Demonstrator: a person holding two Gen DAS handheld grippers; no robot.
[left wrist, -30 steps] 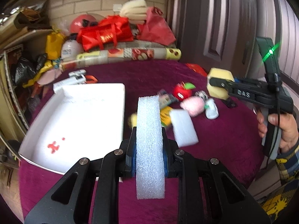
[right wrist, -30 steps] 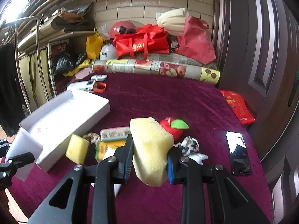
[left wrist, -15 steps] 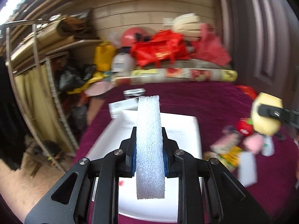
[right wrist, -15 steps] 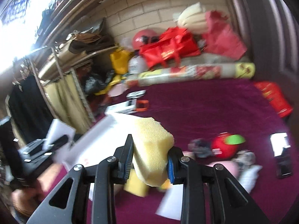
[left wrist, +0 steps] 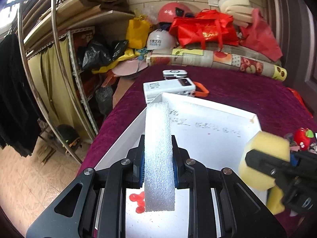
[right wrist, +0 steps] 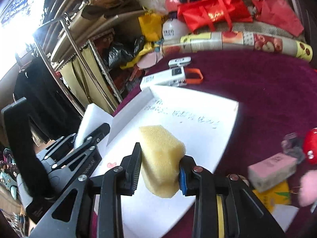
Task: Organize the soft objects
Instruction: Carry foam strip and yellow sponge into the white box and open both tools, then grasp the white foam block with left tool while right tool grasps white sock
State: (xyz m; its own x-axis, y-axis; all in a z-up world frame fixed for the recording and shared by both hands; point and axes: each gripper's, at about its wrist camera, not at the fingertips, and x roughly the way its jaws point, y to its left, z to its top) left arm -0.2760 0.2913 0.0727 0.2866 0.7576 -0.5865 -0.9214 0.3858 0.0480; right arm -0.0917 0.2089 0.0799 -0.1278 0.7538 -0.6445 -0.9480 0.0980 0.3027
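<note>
Over the white tray, white foam is pinched by the left gripper; the yellow sponge sits between the right gripper's opening jaws

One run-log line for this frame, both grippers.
left gripper: shut on white foam strip | right gripper: yellow sponge between jaws, opening | both over white tray

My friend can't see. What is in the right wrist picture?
The right tongs, just starting to open, hold a yellow sponge over a white tray on a purple cloth. The left tongs hold white foam beside it.
</note>
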